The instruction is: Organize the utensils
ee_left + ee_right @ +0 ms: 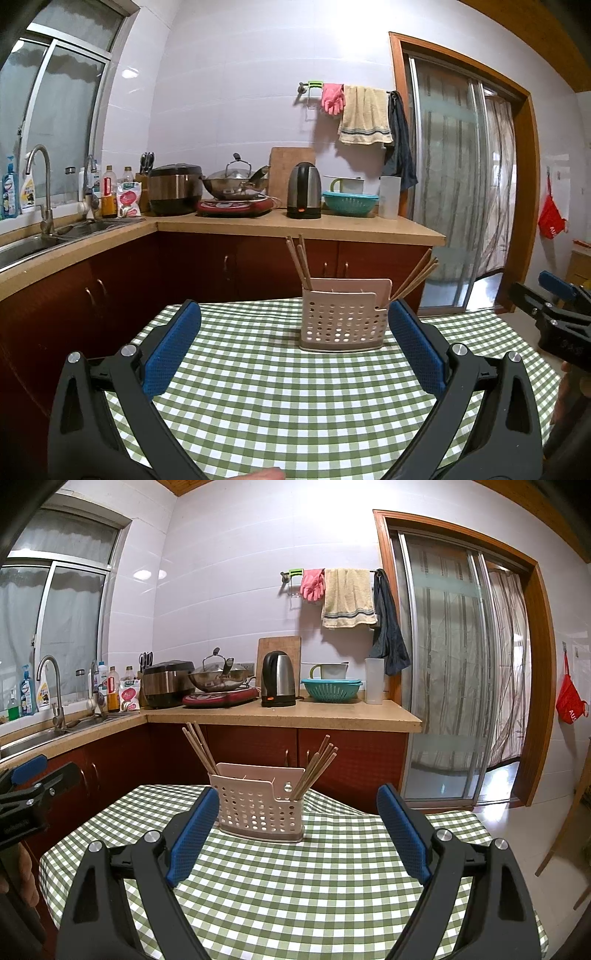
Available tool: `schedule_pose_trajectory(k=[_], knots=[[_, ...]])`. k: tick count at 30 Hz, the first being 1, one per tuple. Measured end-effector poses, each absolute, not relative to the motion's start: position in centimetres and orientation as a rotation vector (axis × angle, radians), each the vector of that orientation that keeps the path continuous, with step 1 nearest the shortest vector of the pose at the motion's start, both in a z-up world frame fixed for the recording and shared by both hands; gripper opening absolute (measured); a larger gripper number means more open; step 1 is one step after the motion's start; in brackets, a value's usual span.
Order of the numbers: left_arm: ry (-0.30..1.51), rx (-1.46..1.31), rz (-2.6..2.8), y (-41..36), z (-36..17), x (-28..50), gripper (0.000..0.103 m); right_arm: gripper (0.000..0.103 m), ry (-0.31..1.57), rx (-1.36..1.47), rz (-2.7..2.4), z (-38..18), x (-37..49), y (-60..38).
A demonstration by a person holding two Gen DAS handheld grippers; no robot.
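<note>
**Both claws wide apart in front of the chopstick holder**

The holder [345, 319], a pale perforated basket, stands upright on the green-checked counter [258, 398]. Chopsticks [300, 264] lean out of the holder's left end, and a second bunch [417, 275] leans out of its right end. The left claw [295, 349] sits near the holder on the viewer's side, jaws spread wide, gripping nothing. The right claw [297, 834] is likewise spread wide and empty, with the holder [258, 805] just beyond its left finger. Behind the holder, well apart, a kettle [277, 679] and a teal colander [331, 691] sit on the kitchen worktop.
</note>
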State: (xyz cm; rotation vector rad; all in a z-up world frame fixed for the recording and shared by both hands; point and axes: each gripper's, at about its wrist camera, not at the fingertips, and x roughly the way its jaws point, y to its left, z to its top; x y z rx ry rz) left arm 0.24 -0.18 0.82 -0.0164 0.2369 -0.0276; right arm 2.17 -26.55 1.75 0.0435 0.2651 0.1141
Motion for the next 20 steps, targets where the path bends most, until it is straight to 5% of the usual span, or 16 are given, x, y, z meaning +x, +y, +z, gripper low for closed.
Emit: schedule_pose_trajectory(k=[20], knots=[[0.382, -0.014, 0.017, 1.1, -2.7, 5.2, 0.099, 0.085, 0.335, 0.053, 0.095, -1.0, 4.2, -27.4]])
